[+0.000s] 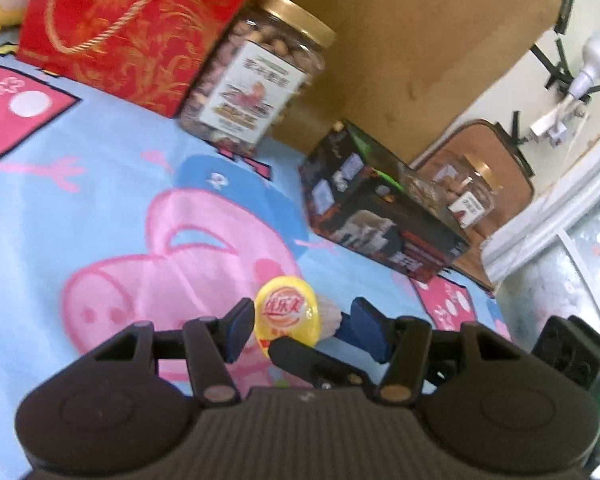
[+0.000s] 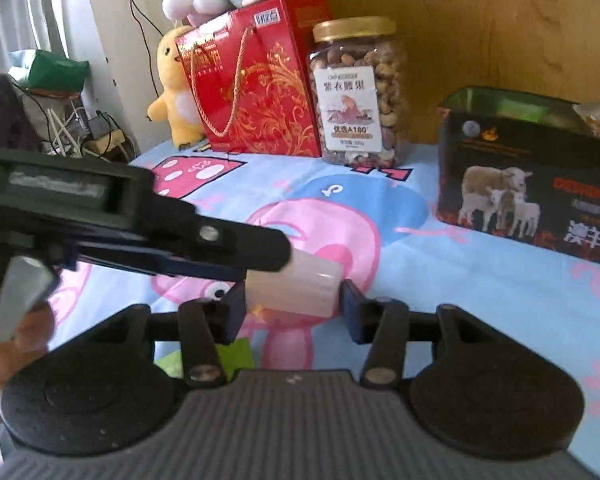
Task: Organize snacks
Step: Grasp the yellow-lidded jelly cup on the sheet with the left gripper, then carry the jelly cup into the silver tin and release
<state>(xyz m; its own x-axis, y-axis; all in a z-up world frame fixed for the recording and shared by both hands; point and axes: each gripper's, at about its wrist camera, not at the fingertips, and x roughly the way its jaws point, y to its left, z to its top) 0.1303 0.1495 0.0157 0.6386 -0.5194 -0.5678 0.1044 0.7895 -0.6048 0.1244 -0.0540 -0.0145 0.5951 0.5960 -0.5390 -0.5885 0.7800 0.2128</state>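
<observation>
A small jelly cup with a yellow foil lid [image 1: 287, 316] and a pale translucent body [image 2: 294, 286] sits between both grippers above the blue cartoon blanket [image 1: 100, 184]. My left gripper [image 1: 300, 330] has its blue pads on either side of the cup; a black finger of the other gripper crosses in front. My right gripper [image 2: 292, 312] also brackets the cup body with its pads at each end. The left gripper's arm reaches in from the left in the right wrist view. Which gripper bears the cup I cannot tell.
A red gift box [image 2: 256, 76] with rope handle and a gold-lidded nut jar [image 2: 360, 92] stand at the back against a wooden board. A black box with sheep pictures [image 2: 528, 184] lies right. Another jar [image 1: 460, 188] is behind it. Plush toys sit at the back left.
</observation>
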